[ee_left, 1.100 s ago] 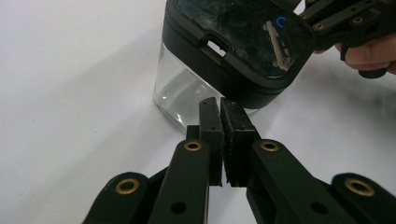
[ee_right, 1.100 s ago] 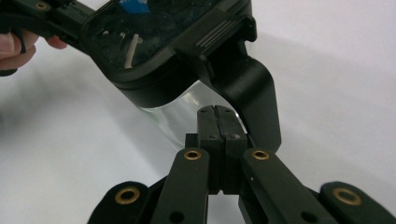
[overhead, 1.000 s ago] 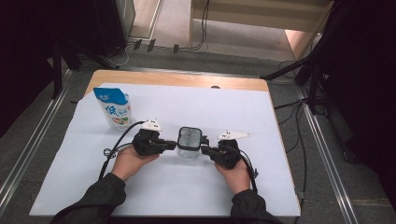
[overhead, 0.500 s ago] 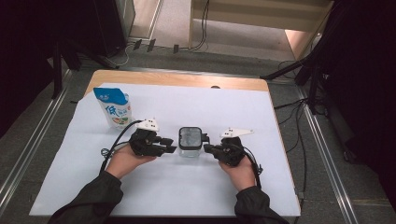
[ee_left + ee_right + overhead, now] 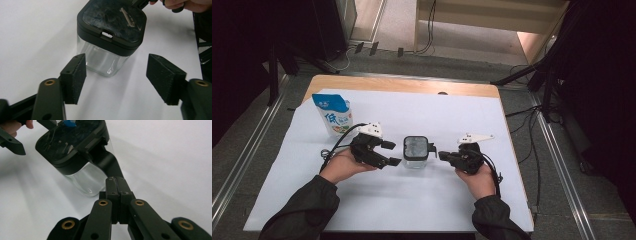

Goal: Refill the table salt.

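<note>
The left claw (image 5: 393, 153) stands open, its jaws having just been opening, with nothing pressed between the pads (image 5: 76, 77); in the left gripper view the container (image 5: 110, 37) sits a little ahead of the gap, apart from both pads. The right claw (image 5: 443, 155) is closed, its jaws pressed flat together on nothing, tips just beside the container's right side near a small dark tab that sticks out from the lid (image 5: 72, 140).

The container (image 5: 415, 151) stands upright on the white sheet covering the desk (image 5: 402, 86), about midway between the left and right edges and somewhat nearer the person's edge, directly between the two claws. A blue and white pouch (image 5: 332, 115) stands well apart toward the far left corner.

The container looks like a clear, square-sided box with rounded corners and a dark lid with a catch in it. It should be stiff and fairly light; whether anything is inside I cannot tell. The clear walls look smooth and probably slippery, and a hard squeeze on a corner could twist it out of the grip. The best hold is likely across two opposite flat walls just under the lid's rim, where the rim would stop it sliding down, leaving the other claw free to work the catch or tab.
</note>
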`<state>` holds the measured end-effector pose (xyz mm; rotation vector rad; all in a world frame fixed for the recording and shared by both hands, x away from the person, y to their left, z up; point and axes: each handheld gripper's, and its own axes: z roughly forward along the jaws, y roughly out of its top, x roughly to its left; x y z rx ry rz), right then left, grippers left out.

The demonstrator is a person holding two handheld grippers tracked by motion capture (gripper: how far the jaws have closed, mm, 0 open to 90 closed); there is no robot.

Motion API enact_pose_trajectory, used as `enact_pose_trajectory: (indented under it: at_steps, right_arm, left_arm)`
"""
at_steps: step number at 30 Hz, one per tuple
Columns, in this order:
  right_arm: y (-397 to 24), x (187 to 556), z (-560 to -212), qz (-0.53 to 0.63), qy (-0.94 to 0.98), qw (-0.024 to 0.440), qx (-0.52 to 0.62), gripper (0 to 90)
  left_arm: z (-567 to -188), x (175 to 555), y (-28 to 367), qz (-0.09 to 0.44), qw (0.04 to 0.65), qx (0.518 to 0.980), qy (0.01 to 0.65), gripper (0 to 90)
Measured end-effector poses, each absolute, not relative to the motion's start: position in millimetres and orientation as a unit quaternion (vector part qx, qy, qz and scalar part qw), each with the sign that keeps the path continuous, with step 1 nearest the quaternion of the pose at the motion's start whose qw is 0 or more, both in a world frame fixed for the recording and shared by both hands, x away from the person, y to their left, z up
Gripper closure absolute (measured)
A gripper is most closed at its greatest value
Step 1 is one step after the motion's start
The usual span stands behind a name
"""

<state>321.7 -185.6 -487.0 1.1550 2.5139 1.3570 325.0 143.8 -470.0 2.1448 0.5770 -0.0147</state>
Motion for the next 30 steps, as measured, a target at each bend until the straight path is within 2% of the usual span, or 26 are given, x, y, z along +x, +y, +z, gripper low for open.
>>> enact_pose_trajectory:
  at_steps: [7, 21, 30]
  right_arm:
    - [-187.5, 328.4, -488.8, 0.438, 0.815, 0.025, 0.378, 90.0]
    - [-179.8, 335.2, -488.3, 0.433, 0.819, 0.022, 0.377, 90.0]
    - [-179.8, 337.7, -489.2, 0.433, 0.817, 0.017, 0.38, 90.0]
  left_arm:
    - [-466.8, 334.7, 138.7, -0.027, 0.46, 0.862, 0.213, 23.3]
    - [-470.3, 343.7, 122.0, -0.019, 0.448, 0.871, 0.2, 4.3]
    - [-482.1, 349.7, 107.7, -0.023, 0.45, 0.871, 0.194, 5.7]
